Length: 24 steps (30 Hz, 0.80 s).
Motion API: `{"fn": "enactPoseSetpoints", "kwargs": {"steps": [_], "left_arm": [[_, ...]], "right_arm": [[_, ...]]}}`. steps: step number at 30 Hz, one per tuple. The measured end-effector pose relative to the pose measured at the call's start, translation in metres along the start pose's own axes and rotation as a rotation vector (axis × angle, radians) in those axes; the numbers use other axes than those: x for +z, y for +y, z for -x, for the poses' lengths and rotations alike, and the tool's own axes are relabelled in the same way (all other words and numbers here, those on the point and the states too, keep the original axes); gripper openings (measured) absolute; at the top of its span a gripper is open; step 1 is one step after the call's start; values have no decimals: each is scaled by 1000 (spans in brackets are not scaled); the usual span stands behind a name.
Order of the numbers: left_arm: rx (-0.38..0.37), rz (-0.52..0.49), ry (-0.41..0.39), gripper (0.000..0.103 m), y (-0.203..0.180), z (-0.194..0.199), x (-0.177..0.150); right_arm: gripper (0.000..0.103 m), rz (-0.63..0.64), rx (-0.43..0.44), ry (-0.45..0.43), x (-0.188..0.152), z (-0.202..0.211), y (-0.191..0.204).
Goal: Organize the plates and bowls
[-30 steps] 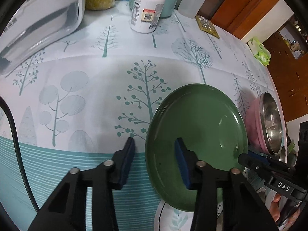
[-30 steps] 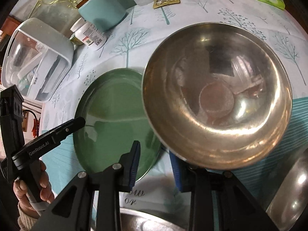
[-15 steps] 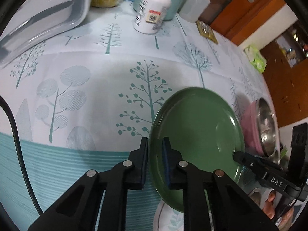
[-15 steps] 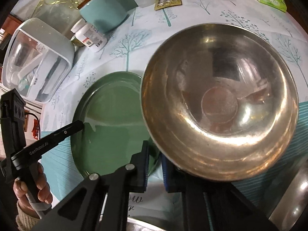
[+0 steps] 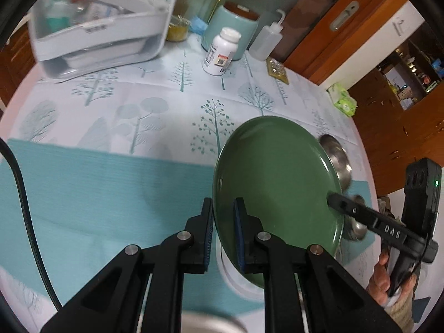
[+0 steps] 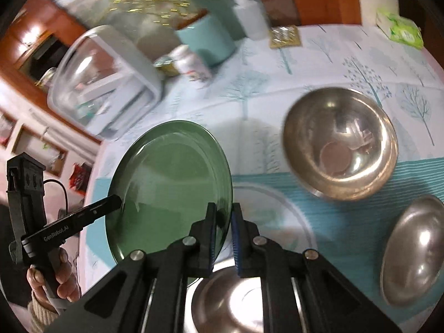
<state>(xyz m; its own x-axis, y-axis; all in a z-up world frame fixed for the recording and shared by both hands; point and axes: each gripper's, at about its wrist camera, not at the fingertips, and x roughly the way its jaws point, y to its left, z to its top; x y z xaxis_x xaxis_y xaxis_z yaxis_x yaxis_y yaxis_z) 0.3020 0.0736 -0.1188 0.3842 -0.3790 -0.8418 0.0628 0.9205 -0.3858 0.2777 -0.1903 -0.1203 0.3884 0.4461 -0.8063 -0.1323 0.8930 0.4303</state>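
1. The left gripper (image 5: 224, 238) has its jaws clamped on the near rim of the green plate (image 5: 277, 191), which is lifted and tilted above the tree-print tablecloth (image 5: 111, 116).
2. The right gripper (image 6: 222, 240) pinches the same plate's opposite rim (image 6: 172, 183).
3. A steel bowl (image 6: 340, 145) sits on the cloth to the right, apart from the plate; another steel bowl (image 6: 410, 249) lies at the near right.
4. A white plate (image 6: 291, 222) rests beneath, between them.
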Motion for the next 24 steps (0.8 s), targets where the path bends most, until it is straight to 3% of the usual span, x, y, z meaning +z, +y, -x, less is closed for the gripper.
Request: {"fn": "enactPoseSetpoints", "kwargs": {"steps": [12,17,24], "left_arm": [[-6,73,-43,12,29,105,-125],[-2,131,-61,12,54,124,-184],[19,231,-52,12,94,110,-249]], "right_arm": [[9,232,85,10,-82,55,72],[9,290,118,68,-126,42,85],[9,344,111,161,-185,-1,93]]}}
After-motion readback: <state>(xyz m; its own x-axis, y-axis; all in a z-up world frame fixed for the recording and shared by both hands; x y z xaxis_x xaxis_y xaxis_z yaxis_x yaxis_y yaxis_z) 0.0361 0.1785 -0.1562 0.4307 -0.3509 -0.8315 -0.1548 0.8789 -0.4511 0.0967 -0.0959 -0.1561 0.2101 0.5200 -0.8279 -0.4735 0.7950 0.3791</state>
